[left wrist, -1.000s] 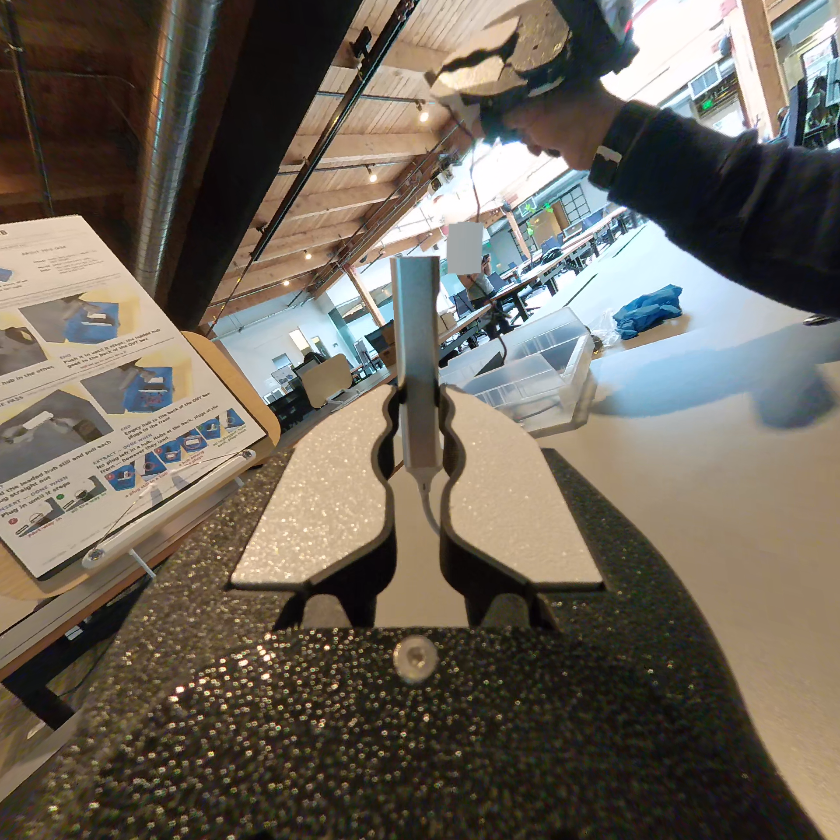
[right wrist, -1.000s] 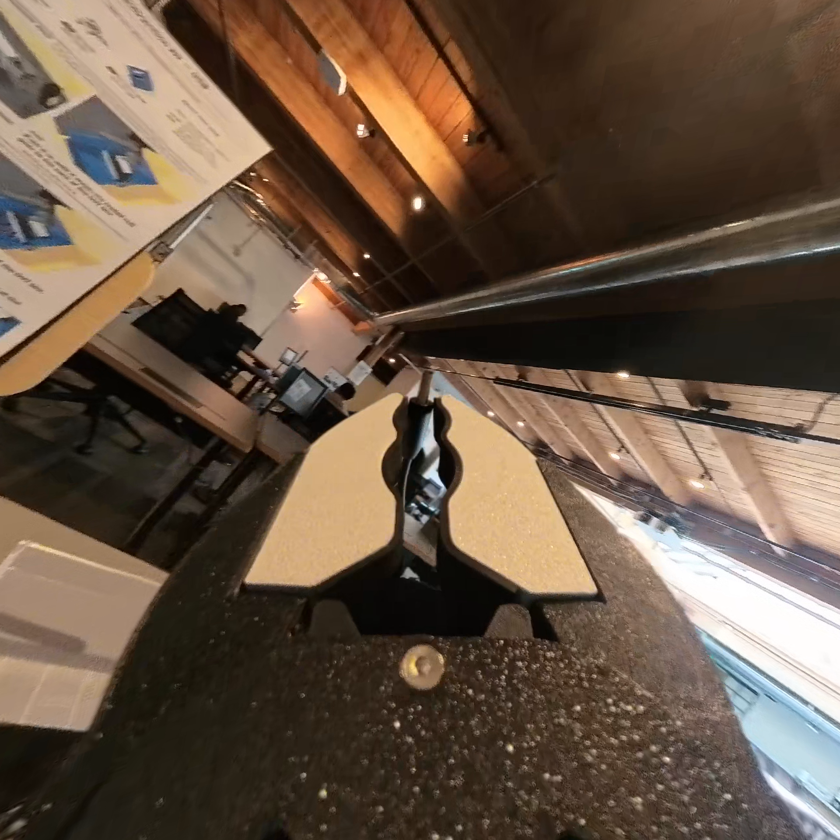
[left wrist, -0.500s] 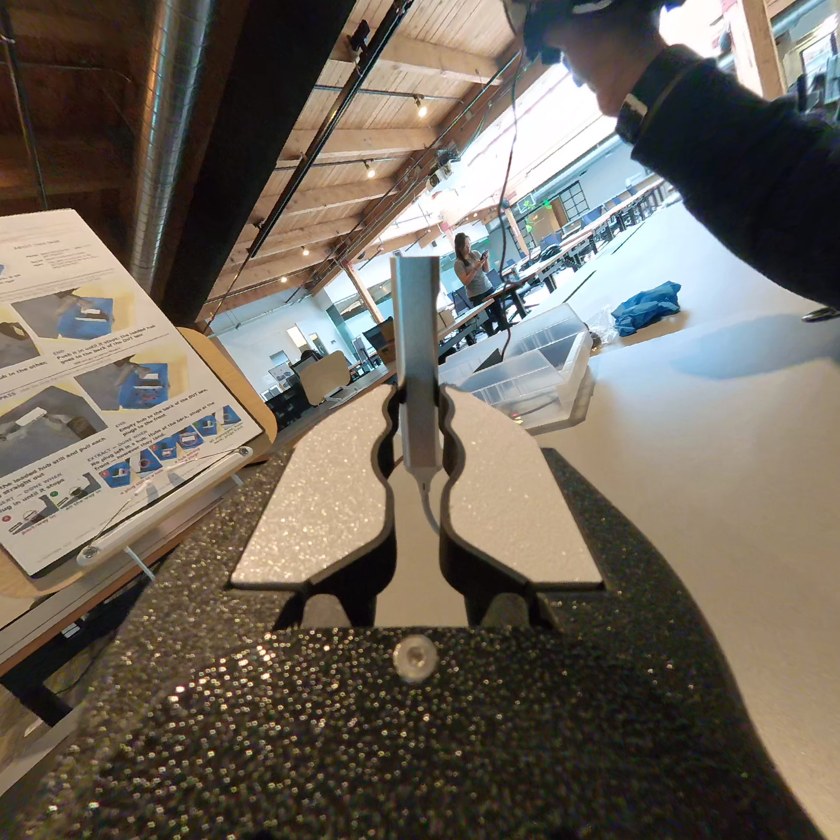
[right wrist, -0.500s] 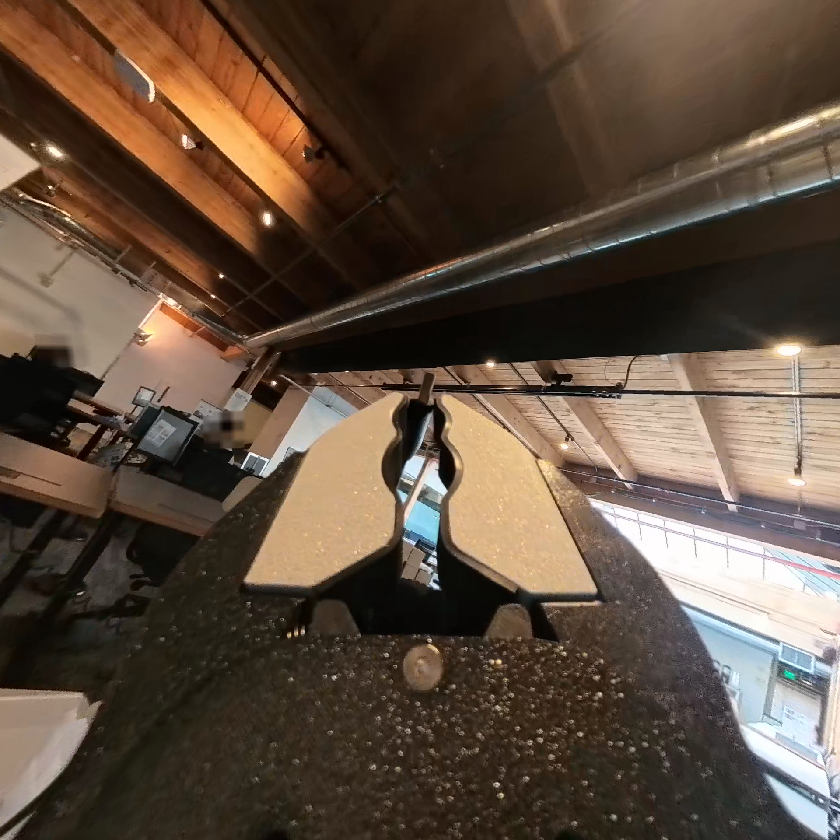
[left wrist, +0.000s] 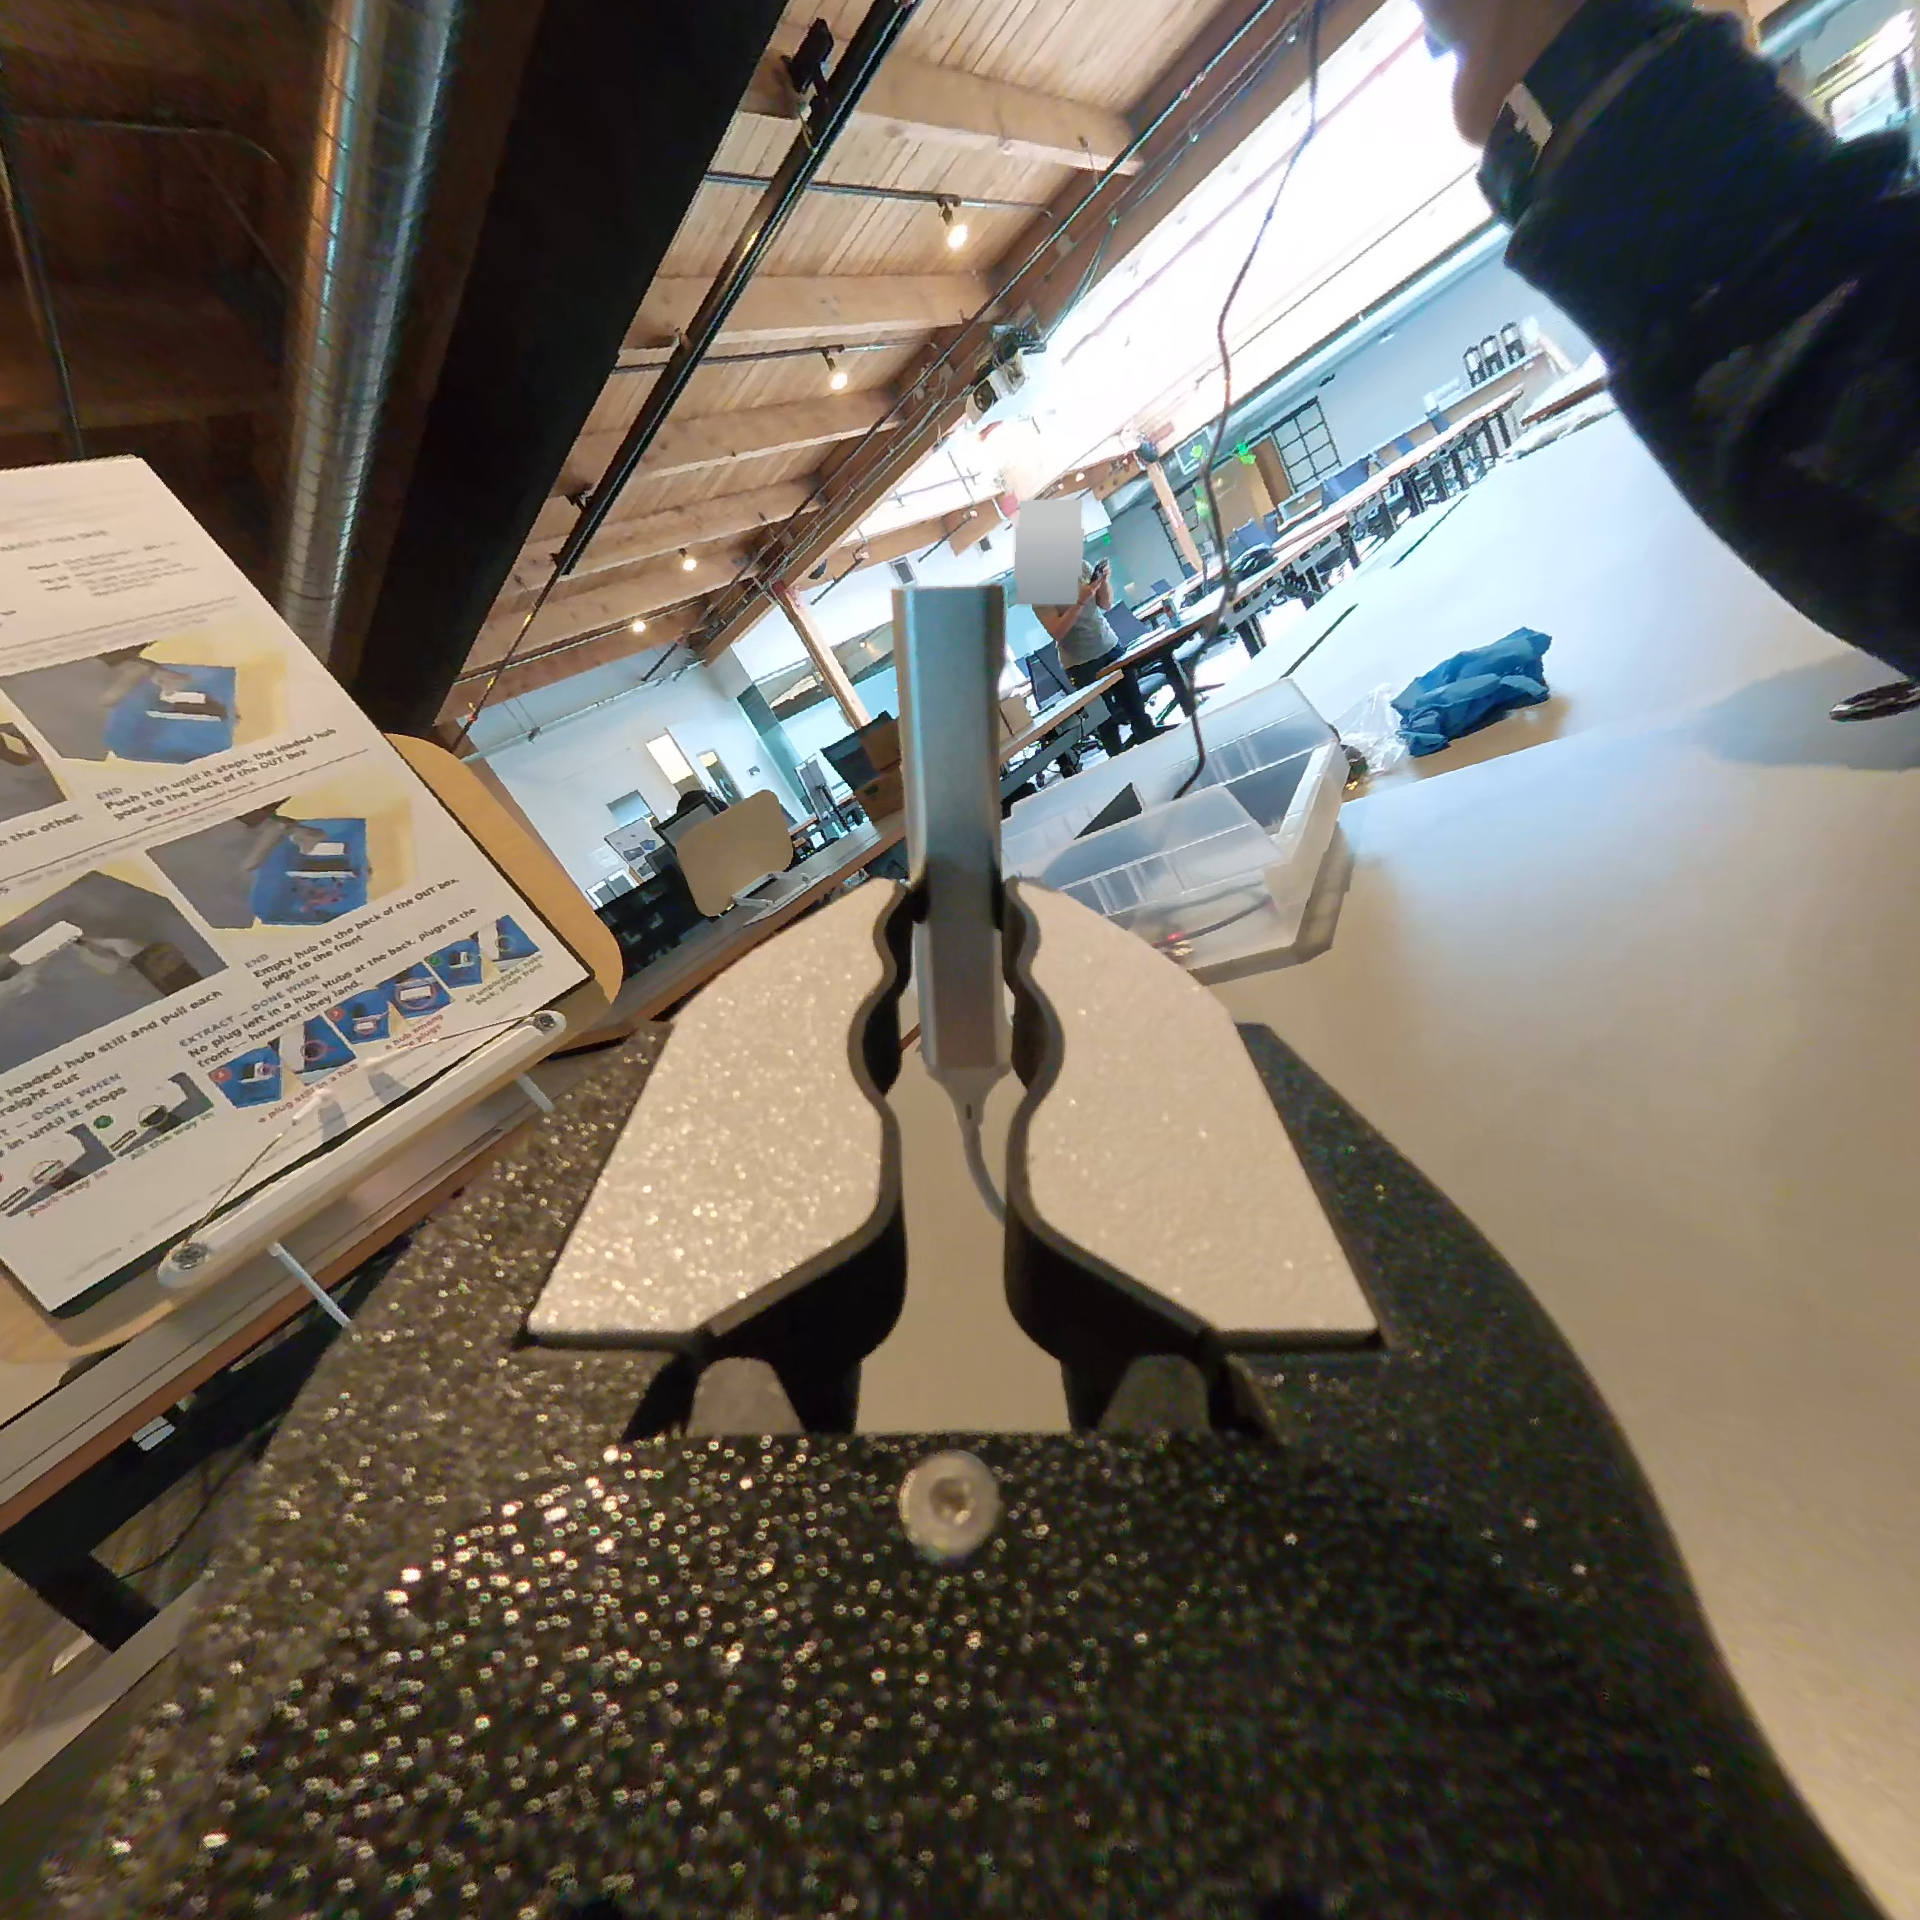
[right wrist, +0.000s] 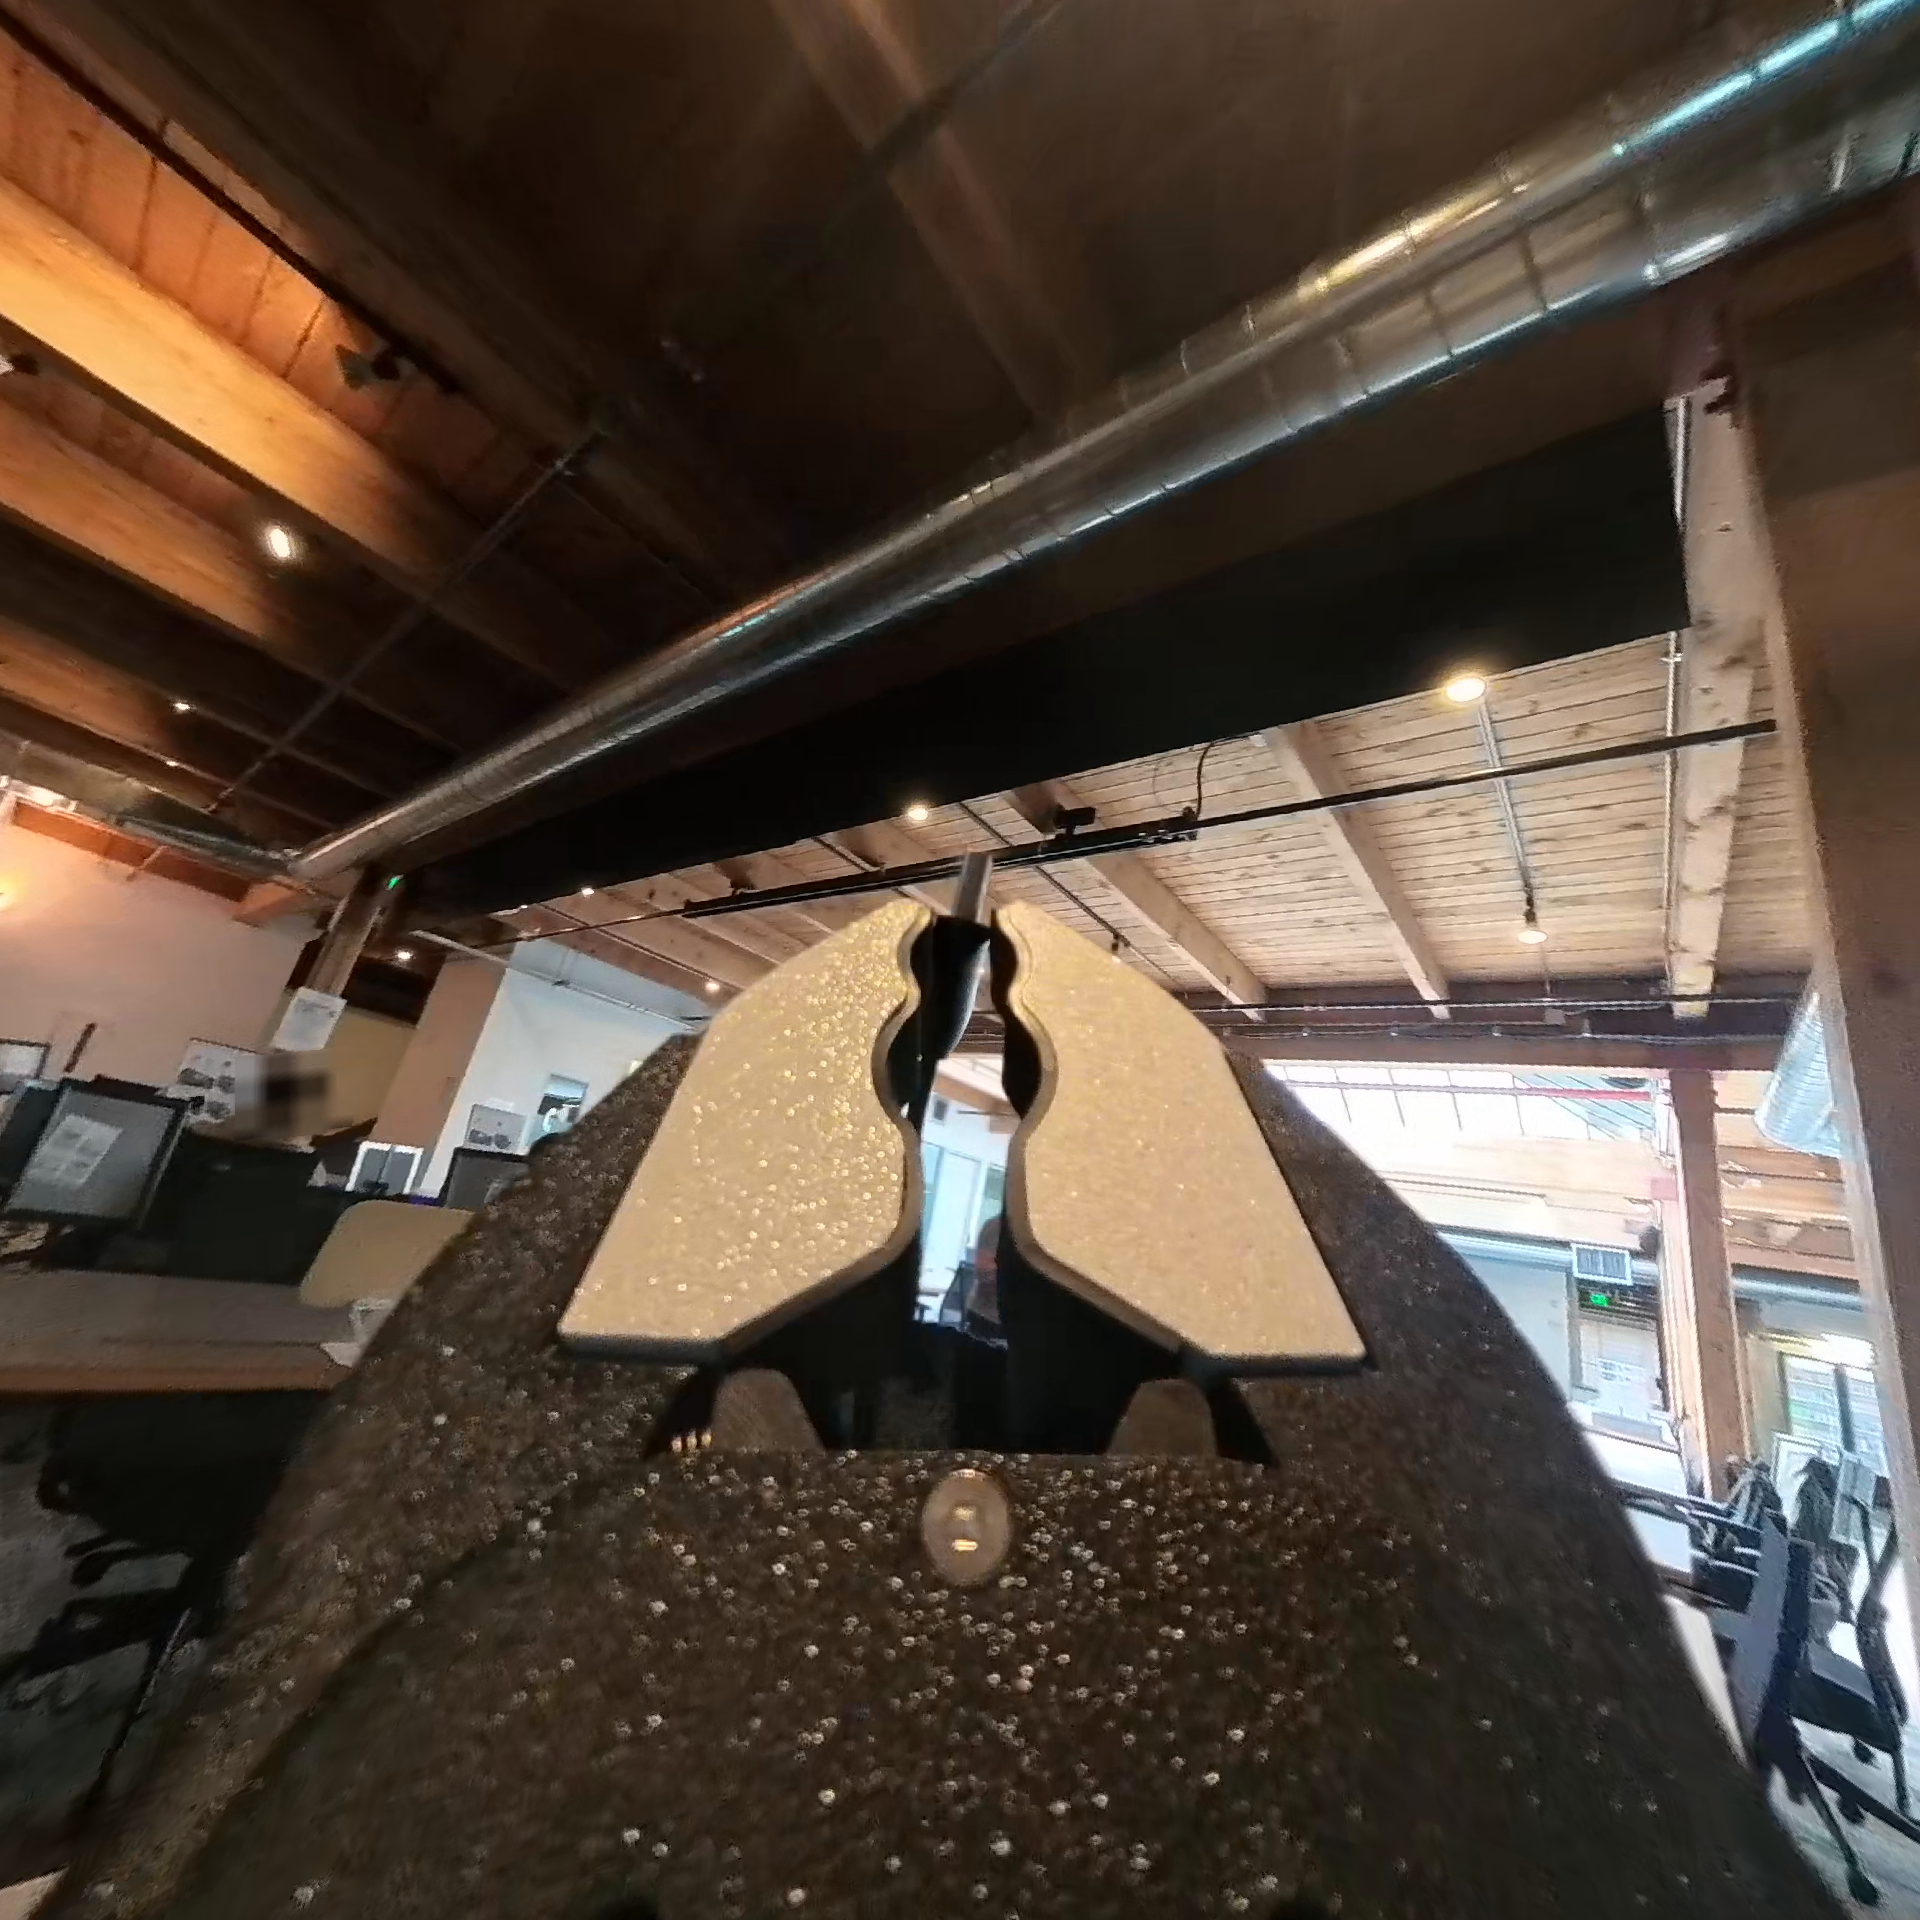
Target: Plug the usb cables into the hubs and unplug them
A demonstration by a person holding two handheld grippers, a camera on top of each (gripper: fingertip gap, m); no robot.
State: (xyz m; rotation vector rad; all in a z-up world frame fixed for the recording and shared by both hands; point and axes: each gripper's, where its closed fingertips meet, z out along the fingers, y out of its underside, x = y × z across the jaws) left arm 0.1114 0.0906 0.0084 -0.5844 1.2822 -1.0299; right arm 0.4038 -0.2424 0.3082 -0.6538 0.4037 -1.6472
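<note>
The left gripper (left wrist: 956,935) is clenched on a slim silver hub (left wrist: 951,790), which stands upright between its 2 fingers and sticks out well past their tips. The hub's short white lead (left wrist: 977,1153) curls down from its lower end into the gap between the fingers. It is held over a pale grey table (left wrist: 1558,1039). Beyond it on the table sits a clear plastic bin (left wrist: 1195,831), with a thin dark cable (left wrist: 1236,312) hanging down into it from above, where a dark sleeve (left wrist: 1745,291) reaches in at the top right. A printed instruction sheet (left wrist: 208,883) leans on a stand at the left.

The right gripper (right wrist: 961,925) is raised towards the wooden ceiling, pinching a black usb plug (right wrist: 951,987) whose metal tip (right wrist: 971,883) pokes out just beyond the fingertips.
</note>
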